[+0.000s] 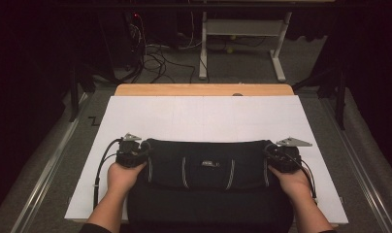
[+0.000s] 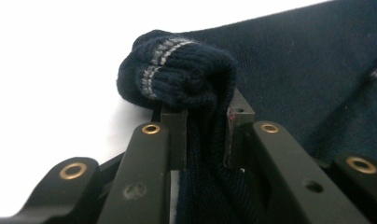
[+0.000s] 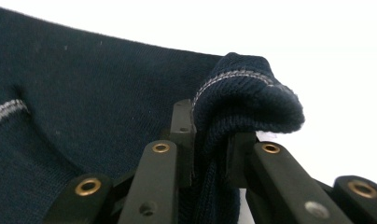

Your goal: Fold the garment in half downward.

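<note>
- a dark navy knitted sweater [image 1: 208,179] lies flat on the near half of the counter [image 1: 204,116], folded into a wide band, its lower part hanging toward the near edge.
- thin pale grey stripes run down its front in four short lines in the high view; the same grey stitching shows on the ribbed edge in both gripper views.
- the left gripper [image 1: 131,153] sits at the sweater's left end, its fingers closed on a bunched ribbed fold [image 2: 177,74] that bulges out above the finger tips, with knit packed between the pads.
- the right gripper [image 1: 284,158] sits at the sweater's right end, its fingers likewise clamped on a rolled ribbed corner [image 3: 247,98] of the cloth.
- a person's left hand [image 1: 122,175] and right hand [image 1: 293,180] hold the grippers, forearms coming in from the near edge.
- the counter is covered by a white sheet [image 1: 204,121], with a strip of bare wood [image 1: 204,90] at the far edge; nothing lies between the grippers but the sweater itself.
- beyond the counter, on the floor, are tangled cables [image 1: 155,60] and the white legs of a frame [image 1: 242,43]; the room around is dark.
- a small pale label [image 1: 209,163] sits at the middle of the sweater's front; its writing is too small to read.
</note>
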### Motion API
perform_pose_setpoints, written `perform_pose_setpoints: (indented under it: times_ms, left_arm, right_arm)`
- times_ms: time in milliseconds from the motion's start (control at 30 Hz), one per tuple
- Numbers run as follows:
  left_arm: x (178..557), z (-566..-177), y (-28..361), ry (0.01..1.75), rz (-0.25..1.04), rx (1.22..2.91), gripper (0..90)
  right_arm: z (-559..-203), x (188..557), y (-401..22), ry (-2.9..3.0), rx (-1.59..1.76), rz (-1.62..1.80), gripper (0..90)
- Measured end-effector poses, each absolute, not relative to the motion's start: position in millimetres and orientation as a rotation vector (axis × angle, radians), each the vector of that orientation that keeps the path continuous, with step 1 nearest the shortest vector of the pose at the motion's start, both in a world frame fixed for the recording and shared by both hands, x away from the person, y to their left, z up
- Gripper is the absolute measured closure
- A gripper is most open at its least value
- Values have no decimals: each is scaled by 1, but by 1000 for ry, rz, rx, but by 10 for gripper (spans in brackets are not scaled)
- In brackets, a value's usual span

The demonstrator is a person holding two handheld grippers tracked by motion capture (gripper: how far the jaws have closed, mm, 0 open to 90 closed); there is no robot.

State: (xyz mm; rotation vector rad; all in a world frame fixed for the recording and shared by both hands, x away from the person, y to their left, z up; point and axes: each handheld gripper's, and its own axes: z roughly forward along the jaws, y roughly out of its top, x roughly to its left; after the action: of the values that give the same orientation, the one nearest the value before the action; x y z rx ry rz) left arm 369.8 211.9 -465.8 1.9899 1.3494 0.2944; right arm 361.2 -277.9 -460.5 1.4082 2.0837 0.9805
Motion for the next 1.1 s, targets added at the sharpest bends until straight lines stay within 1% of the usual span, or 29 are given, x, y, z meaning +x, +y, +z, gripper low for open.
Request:
perform_pose_setpoints:
  times_ms: [300,467,733,867,933,1100]
  left_arm:
    - [375,-448,211,1308,370,1934,728]
    - [387,-441,208,1307,391,1926,728]
    - [419,-442,207,1324,418,1928,726]
    - [424,-442,209,1344,433,1939,725]
    - [428,-439,211,1347,436,1912,725]
    - [442,-427,211,1327,495,1914,725]
  right_arm:
    - [-453,365,-280,2024,1360,1005,786]
    - [-448,371,-281,1999,1353,1010,786]
    - [-436,400,-279,1985,1331,1001,784]
    - [-432,410,-275,1988,1317,995,784]
    - [-431,412,-274,1984,1319,993,784]
    - [-424,428,-271,1975,1301,978,784]
